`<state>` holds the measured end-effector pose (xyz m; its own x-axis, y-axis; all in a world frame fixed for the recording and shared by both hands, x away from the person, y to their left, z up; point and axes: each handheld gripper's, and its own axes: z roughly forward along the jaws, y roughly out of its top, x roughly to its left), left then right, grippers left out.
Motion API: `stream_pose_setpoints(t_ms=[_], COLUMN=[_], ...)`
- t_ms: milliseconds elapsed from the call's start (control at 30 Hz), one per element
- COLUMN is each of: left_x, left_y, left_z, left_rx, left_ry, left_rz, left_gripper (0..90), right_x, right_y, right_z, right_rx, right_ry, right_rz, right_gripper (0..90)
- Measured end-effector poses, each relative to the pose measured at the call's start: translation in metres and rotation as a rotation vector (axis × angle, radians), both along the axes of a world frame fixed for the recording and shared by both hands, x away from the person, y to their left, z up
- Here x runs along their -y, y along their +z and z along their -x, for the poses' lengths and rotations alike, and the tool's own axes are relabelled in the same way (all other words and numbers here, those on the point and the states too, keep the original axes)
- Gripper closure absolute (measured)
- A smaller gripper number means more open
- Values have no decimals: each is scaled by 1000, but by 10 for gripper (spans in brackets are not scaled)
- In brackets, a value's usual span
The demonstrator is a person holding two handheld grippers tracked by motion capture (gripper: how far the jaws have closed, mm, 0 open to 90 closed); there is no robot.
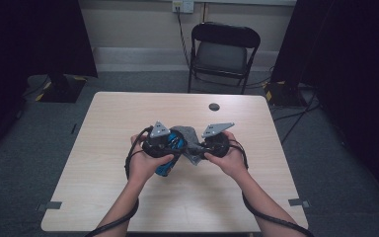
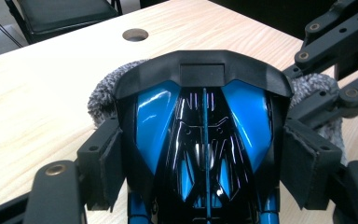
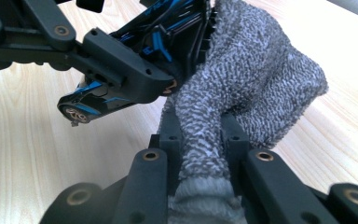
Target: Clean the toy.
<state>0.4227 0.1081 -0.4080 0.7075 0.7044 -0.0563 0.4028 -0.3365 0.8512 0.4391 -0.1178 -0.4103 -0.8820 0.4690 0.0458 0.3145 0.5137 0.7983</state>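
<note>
A glossy blue-and-black plastic object (image 2: pixel 242 116) sits between the pads of my left gripper (image 2: pixel 205 163), which is shut on its two sides. A fuzzy grey knitted cloth (image 3: pixel 261 84) wraps over the object's far end (image 2: pixel 105 93). My right gripper (image 3: pixel 200 140) is shut on a bunched strip of that cloth, right beside the left gripper's black jaw. In the high view both hands hold the grippers close together above the table's middle, left gripper (image 1: pixel 177 143) and right gripper (image 1: pixel 195 148), with the cloth (image 1: pixel 187 134) between them and the blue object (image 1: pixel 167 170) showing under the left hand.
The light wooden table (image 1: pixel 128 113) has a round cable hole (image 1: pixel 214 106) near its far edge. A black folding chair (image 1: pixel 224 49) stands behind the table. Dark curtains flank both sides, and cables lie on the floor at the right.
</note>
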Motion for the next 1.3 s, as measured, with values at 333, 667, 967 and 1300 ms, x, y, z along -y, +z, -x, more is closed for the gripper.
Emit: stream_pose_setpoints(t_ms=[333,667,967,1300], left_x=[2,4,5,7], left_y=[3,8,14,14], left_z=[-2,-6,-11,-16], left_rx=[16,10,17,8], left_ry=[7,11,22,35], left_rz=[0,12,17,27], left_gripper=[255,256,256,256], right_x=[-3,-7,-21,-31], right_y=[-5,-9,-20,-32], right_z=[1,6,16,24], right_rx=[-20,-30,-43,-56], right_ry=[1,17,64,106], right_rz=[-12,-17,-13,-5], right_gripper=[764,764,764,764])
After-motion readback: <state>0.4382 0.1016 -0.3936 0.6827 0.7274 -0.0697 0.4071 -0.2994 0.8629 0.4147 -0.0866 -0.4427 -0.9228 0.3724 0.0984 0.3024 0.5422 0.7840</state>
